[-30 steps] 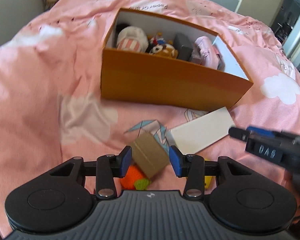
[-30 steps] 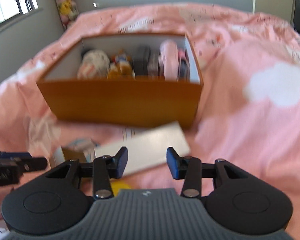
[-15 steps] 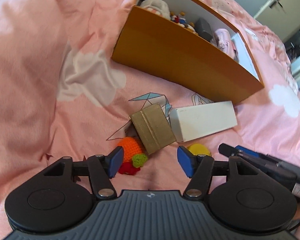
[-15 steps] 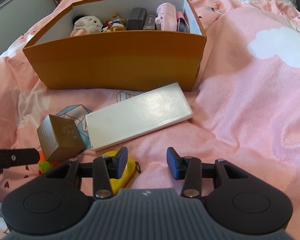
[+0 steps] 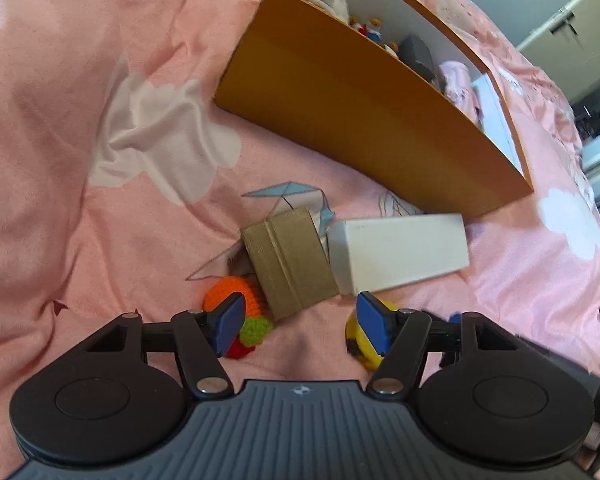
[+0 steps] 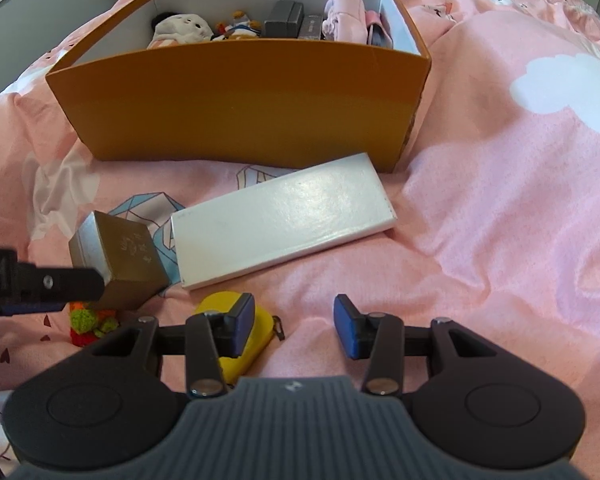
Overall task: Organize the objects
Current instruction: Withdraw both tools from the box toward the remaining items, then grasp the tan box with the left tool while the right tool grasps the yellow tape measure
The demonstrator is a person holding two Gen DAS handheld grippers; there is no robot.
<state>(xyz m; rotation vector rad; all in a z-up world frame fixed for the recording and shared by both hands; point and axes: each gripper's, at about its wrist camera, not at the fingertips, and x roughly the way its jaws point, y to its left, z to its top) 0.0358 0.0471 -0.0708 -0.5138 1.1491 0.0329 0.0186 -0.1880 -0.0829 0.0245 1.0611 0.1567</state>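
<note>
left wrist view: the left gripper [image 5: 298, 322], just been opening, stands spread and empty before the gold box [image 5: 290, 256]; its fingers half hide the crochet toy [image 5: 236, 300] and yellow object [image 5: 364, 346]. right wrist view: the right gripper [image 6: 294, 326] is parted, empty; the orange box [image 6: 236, 108] lies beyond.

orange box [image 6: 236, 108]: open, filled with toys | white box [image 6: 284, 224]: laid flat before it | brown box [image 5: 290, 262]: tilted beside | yellow item [image 6: 256, 334], crocheted toy [image 5: 236, 300]: nearest
</note>
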